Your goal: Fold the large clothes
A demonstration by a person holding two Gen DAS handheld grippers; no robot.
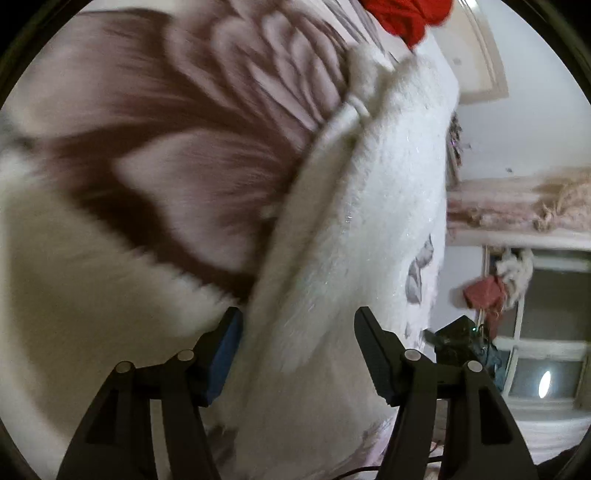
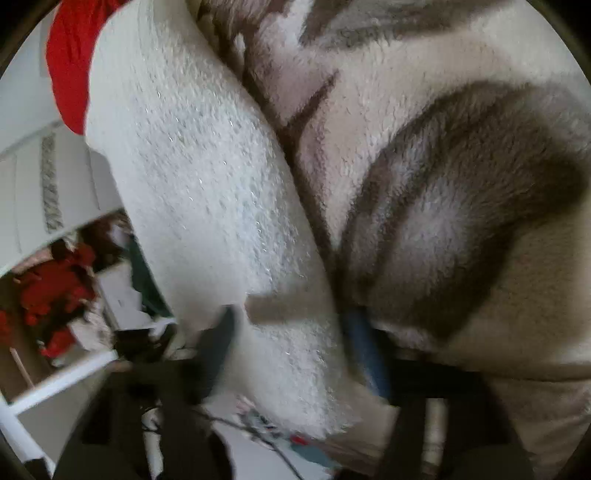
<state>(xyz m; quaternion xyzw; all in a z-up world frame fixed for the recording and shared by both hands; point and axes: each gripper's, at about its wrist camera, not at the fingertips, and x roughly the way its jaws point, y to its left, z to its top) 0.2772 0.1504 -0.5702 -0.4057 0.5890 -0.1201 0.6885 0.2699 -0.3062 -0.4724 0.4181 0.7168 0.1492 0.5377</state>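
We are seeing our left gripper (image 1: 297, 328) nearest the lens, its jaws standing apart with the fluffy white garment (image 1: 369, 221) running between them; whether the pads are pressing it, we cannot tell. Left of that claw the brown-patterned blanket (image 1: 166, 155) is spreading. Our right gripper (image 2: 291, 332) is standing wide, white fleece passing between its blurred fingers. Beyond both claws a red cloth (image 1: 406, 14) is lying.

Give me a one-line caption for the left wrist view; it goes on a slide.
Left gripper with jaws apart astride a fluffy white garment lying on a floral-print blanket.
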